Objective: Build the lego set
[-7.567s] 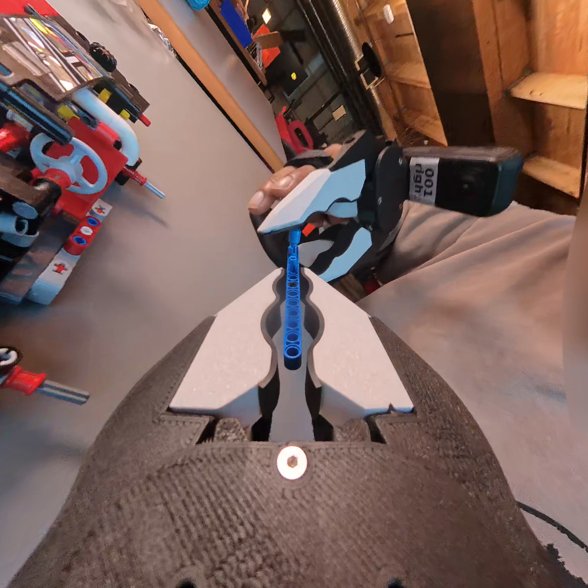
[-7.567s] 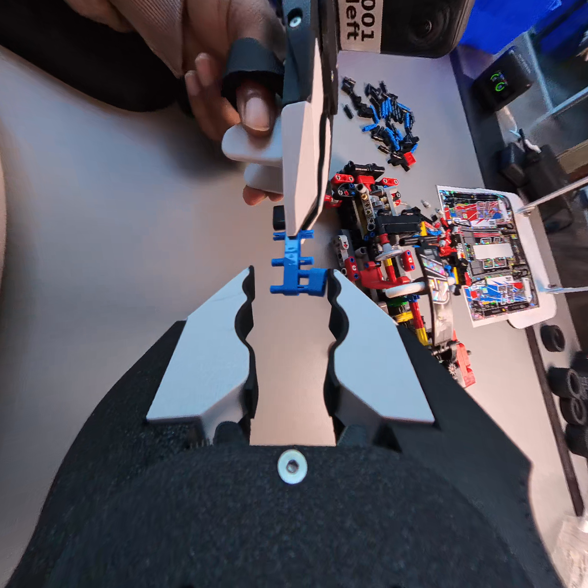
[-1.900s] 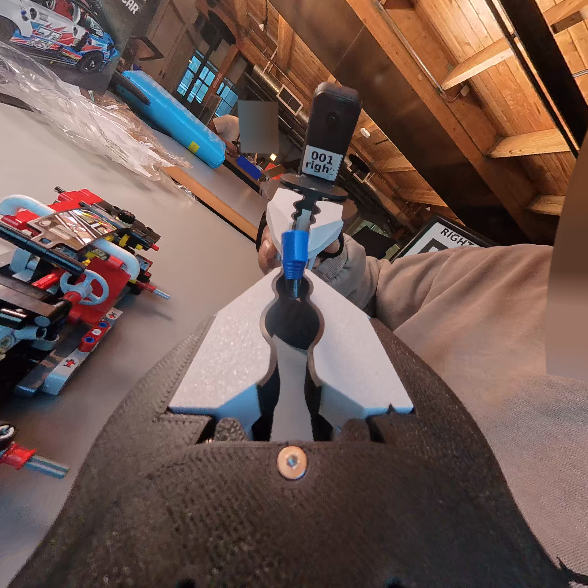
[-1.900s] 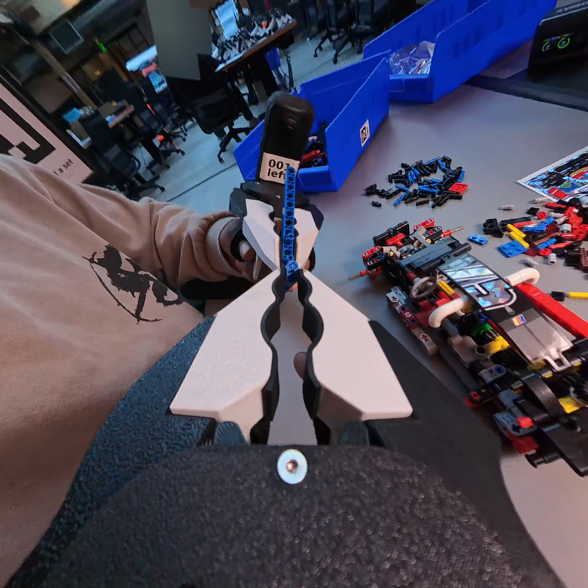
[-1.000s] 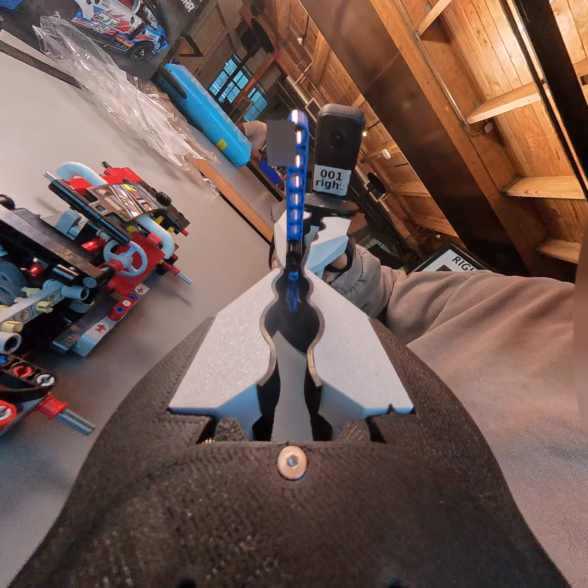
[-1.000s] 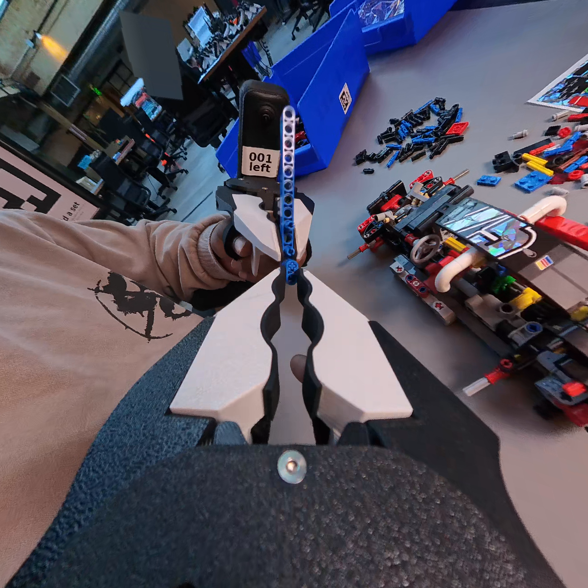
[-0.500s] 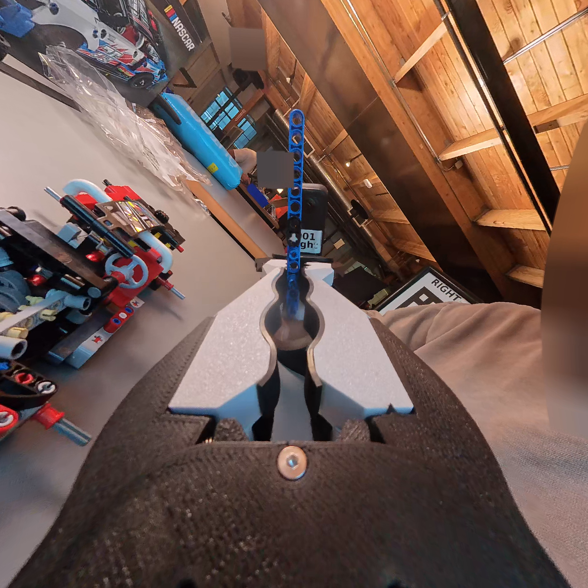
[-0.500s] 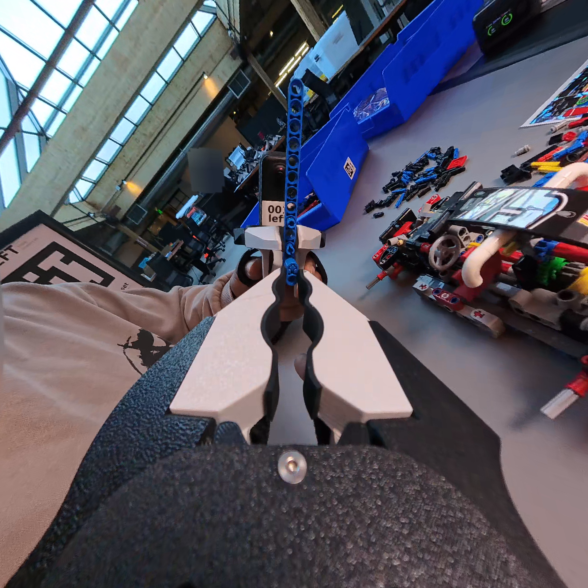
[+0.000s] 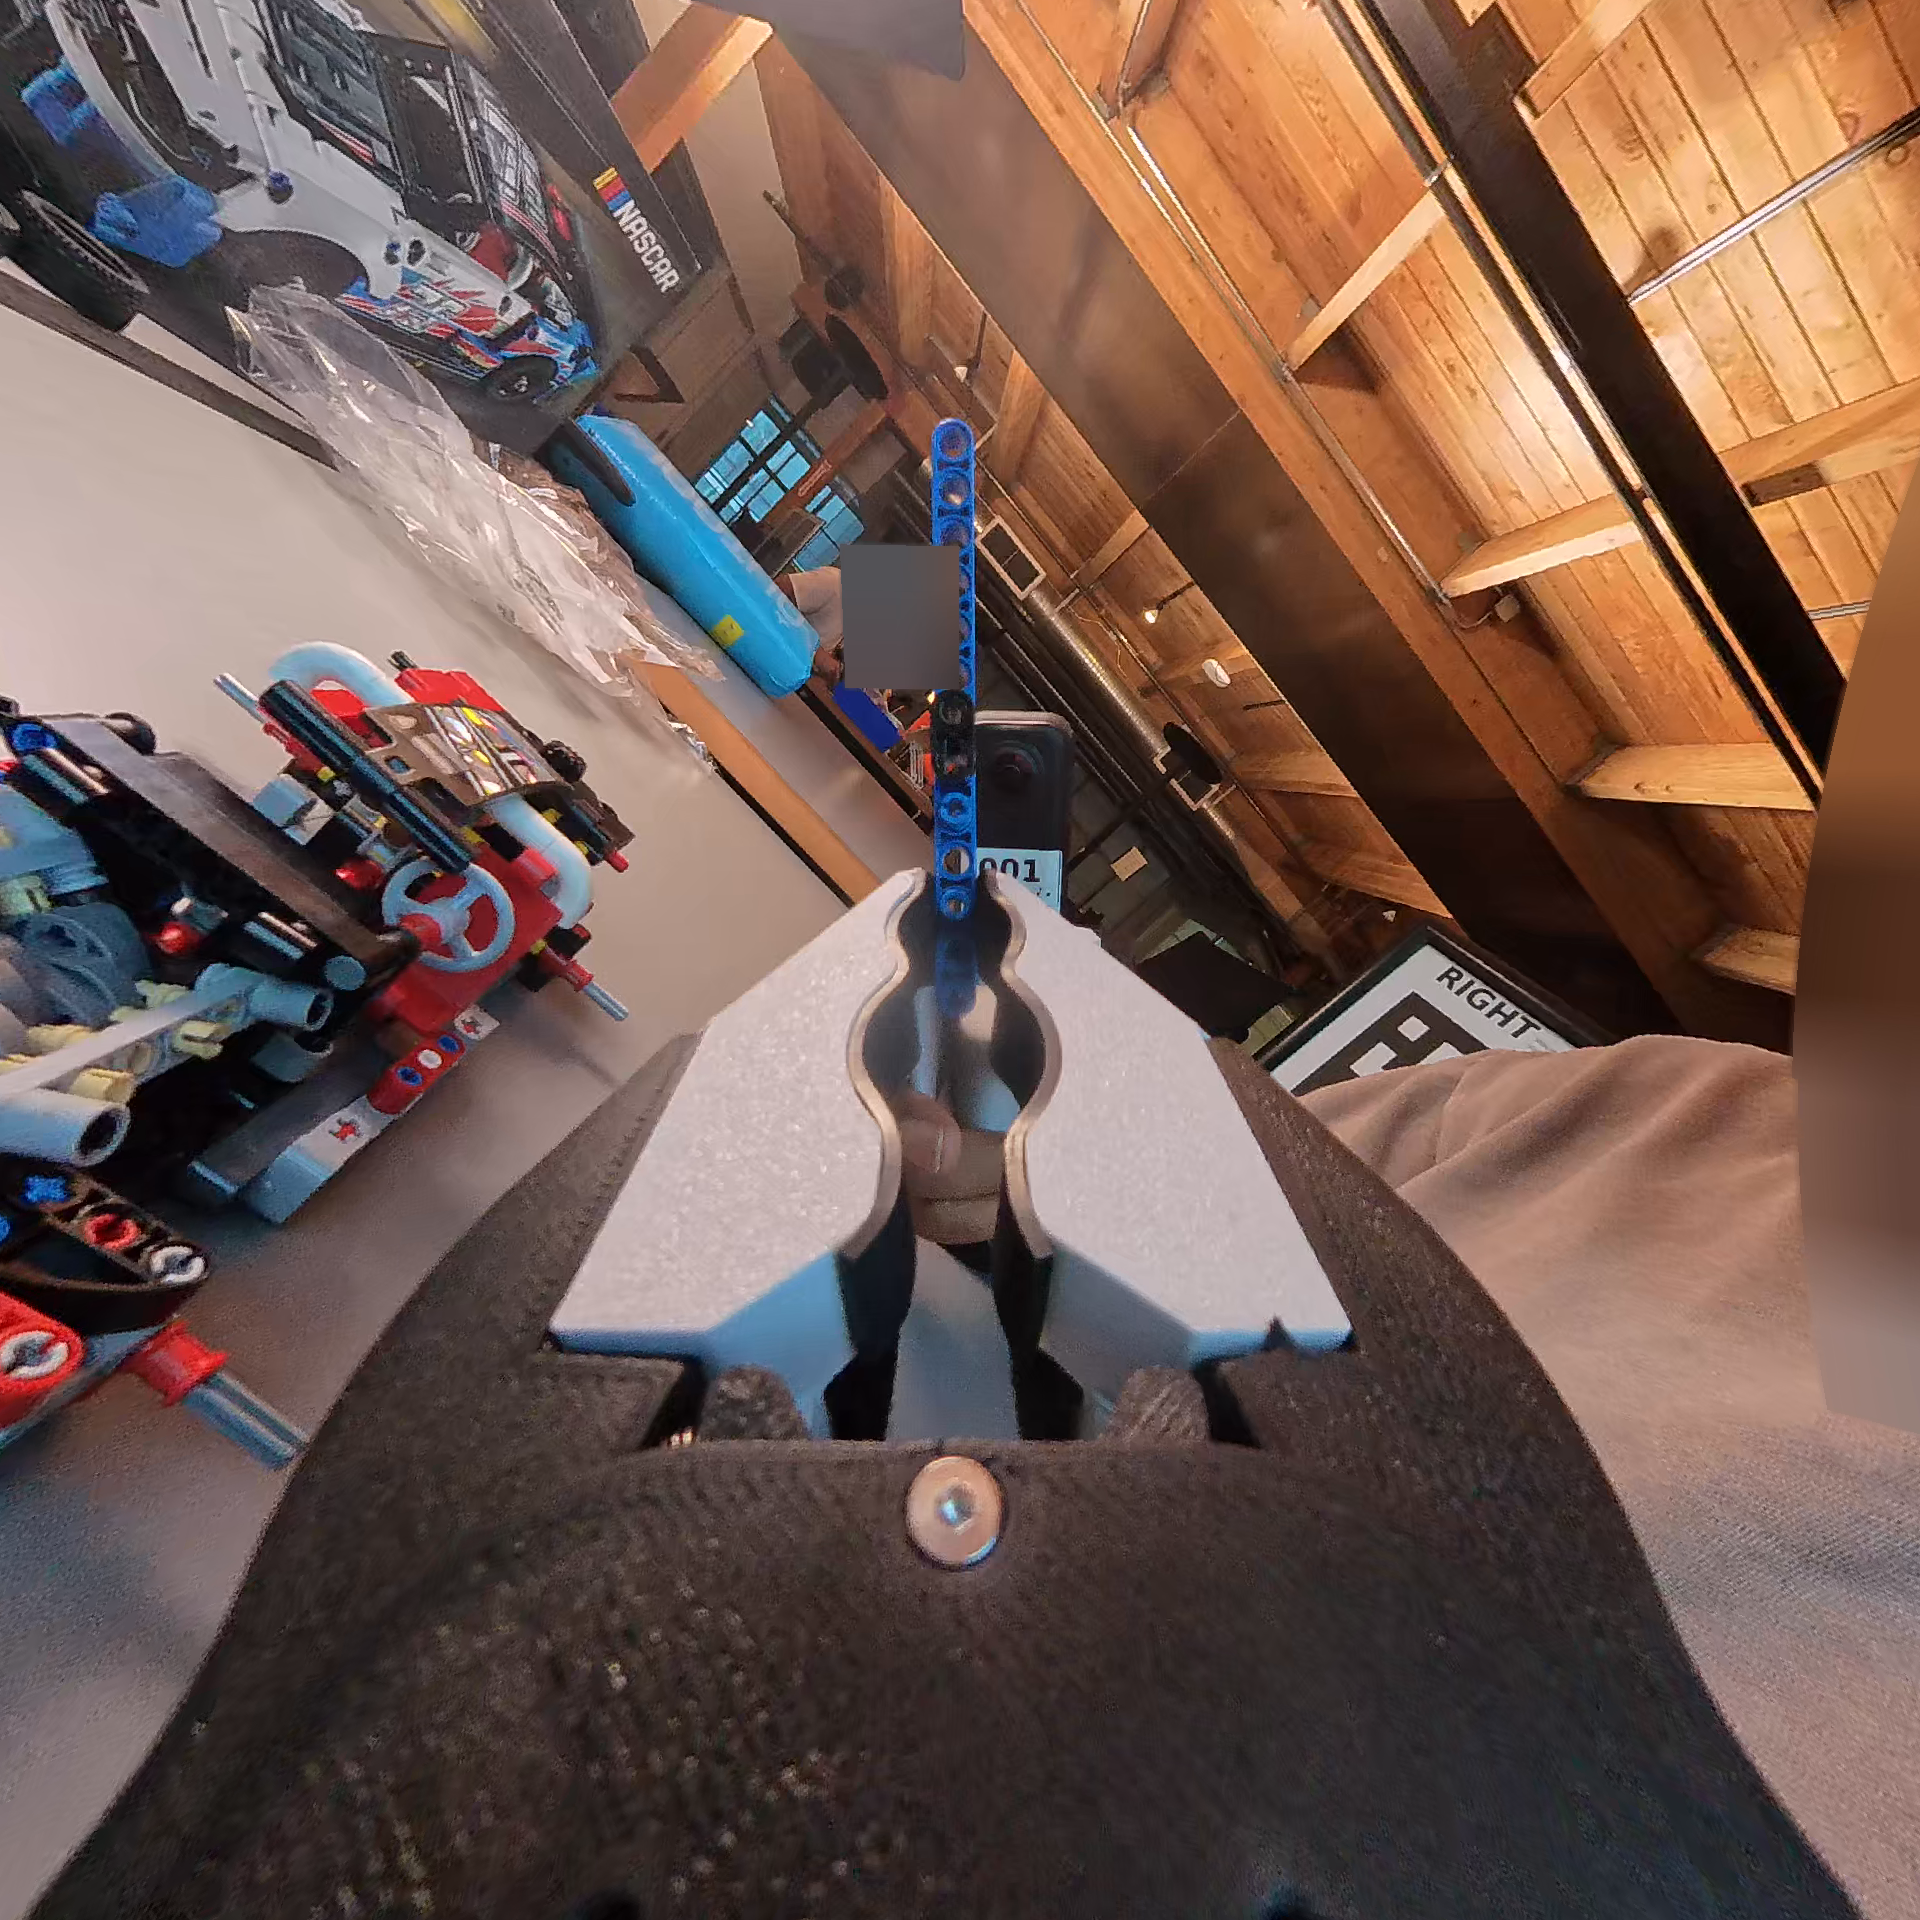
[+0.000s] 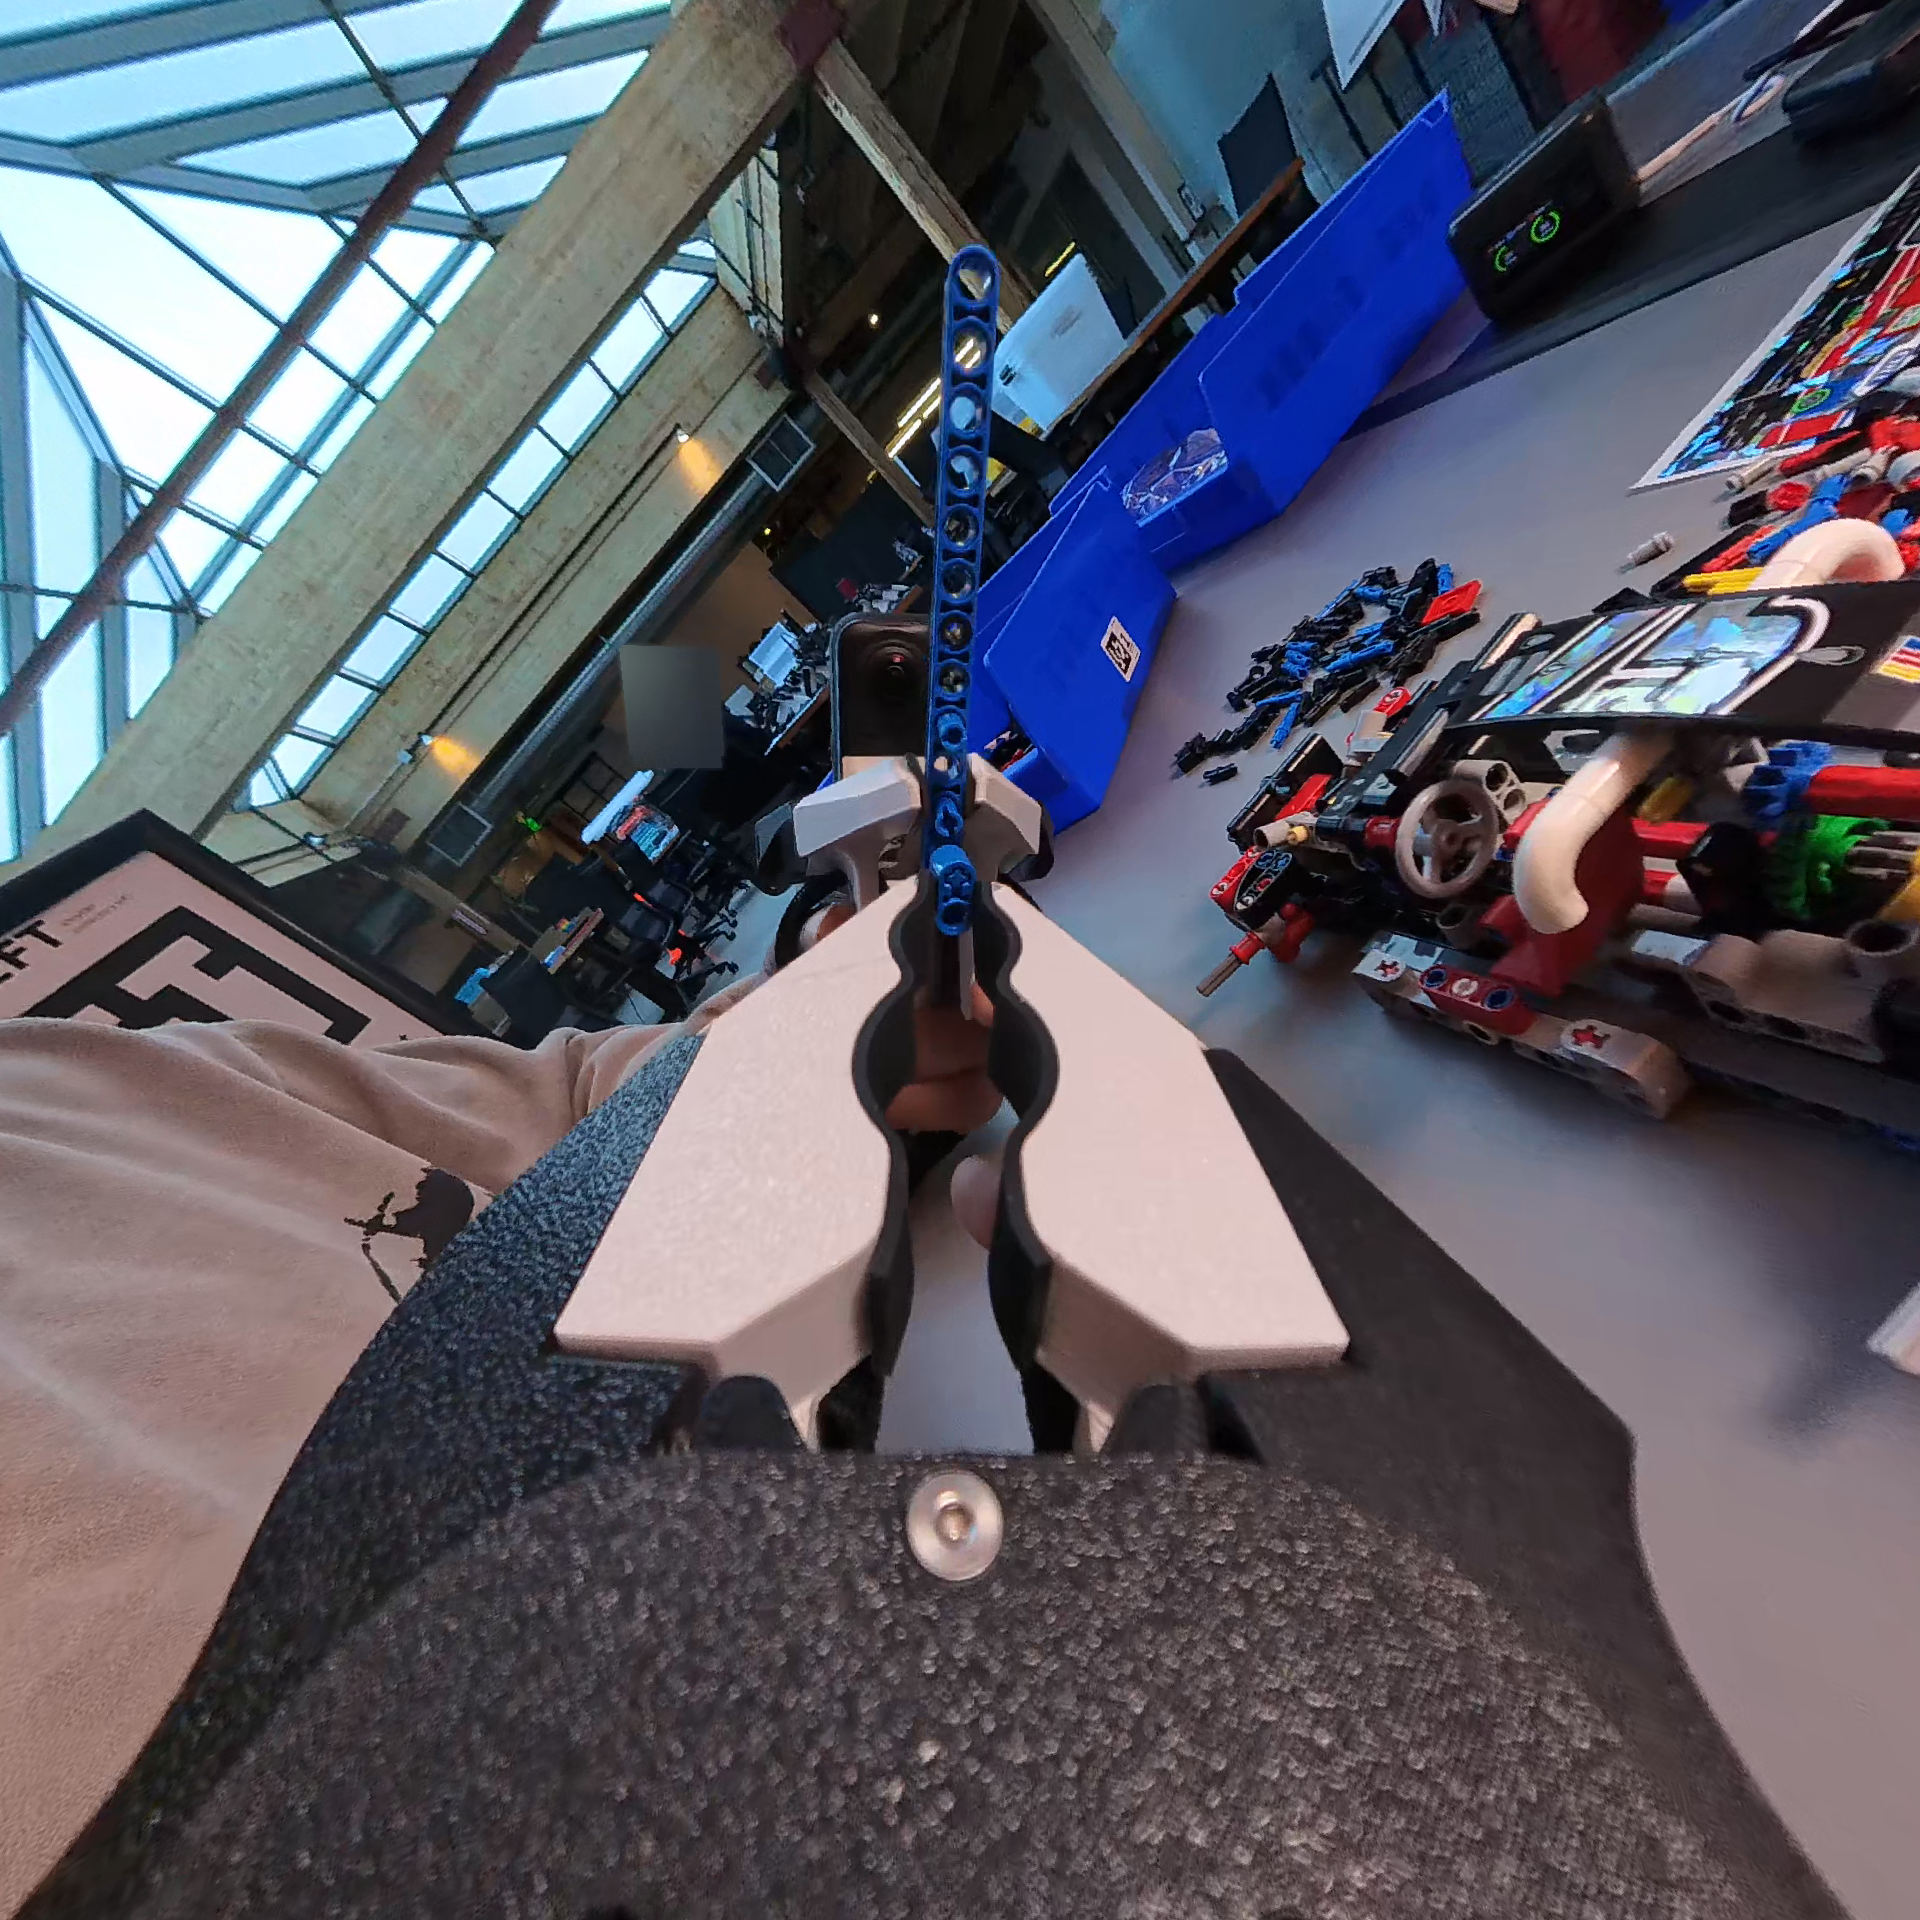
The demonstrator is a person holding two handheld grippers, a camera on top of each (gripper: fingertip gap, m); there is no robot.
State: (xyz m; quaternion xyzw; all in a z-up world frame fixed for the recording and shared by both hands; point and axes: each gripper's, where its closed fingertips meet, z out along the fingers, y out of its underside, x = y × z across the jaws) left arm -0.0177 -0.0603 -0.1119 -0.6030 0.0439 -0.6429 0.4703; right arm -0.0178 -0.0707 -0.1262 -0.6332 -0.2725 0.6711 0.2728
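The long blue Technic beam (image 9: 954, 665) stands upright in the air between the two grippers, clear of the grey table (image 10: 1455, 1195). The left gripper (image 9: 951, 899) is clamped on the beam's lower end. The right gripper (image 10: 951, 883) is closed at the same end, apparently on the small blue connector (image 10: 951, 871) seated in the beam's bottom hole. To do this step well, hold the left gripper rigid and press the connector square to the hole until it seats; any twist will lever the long beam. The partly built race car (image 10: 1621, 831) sits beside the grippers, with loose pins (image 10: 1335, 655) beyond it.
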